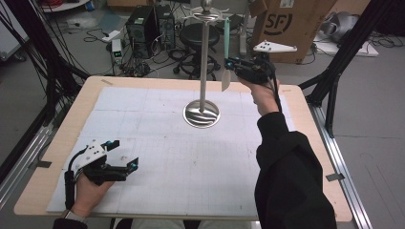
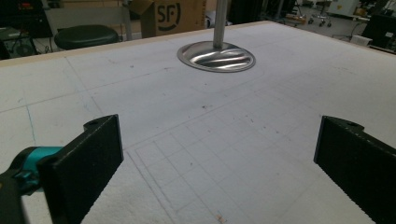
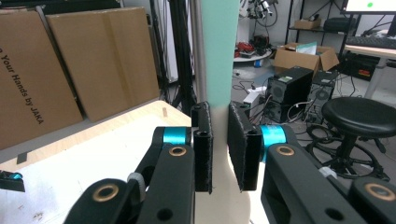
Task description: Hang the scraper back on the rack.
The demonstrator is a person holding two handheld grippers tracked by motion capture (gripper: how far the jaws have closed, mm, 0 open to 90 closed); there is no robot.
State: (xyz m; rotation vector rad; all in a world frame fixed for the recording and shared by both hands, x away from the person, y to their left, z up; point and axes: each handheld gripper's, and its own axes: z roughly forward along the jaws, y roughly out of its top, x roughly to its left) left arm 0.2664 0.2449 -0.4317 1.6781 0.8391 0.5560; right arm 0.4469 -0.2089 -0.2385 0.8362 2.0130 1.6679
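Spatula (image 1: 226,52), mint-green in the handle and cream in the blade, hangs blade-down just beside the pole of a steel utensil stand (image 1: 202,113), its handle top up among the hooks at the stand's crown. Whether it already hangs from a hook cannot be told. The right gripper (image 1: 232,65) has its jaws closed on the spatula where green handle meets pale blade (image 3: 219,140), a low grip that probably leaves the handle's end free to reach a hook. That arm is raised well above the stand's round base. The left gripper (image 1: 125,154) rests on the white gridded mat (image 1: 157,143), well away from the stand toward the person, jaws spread wide on nothing, likely just parked clear of the work.
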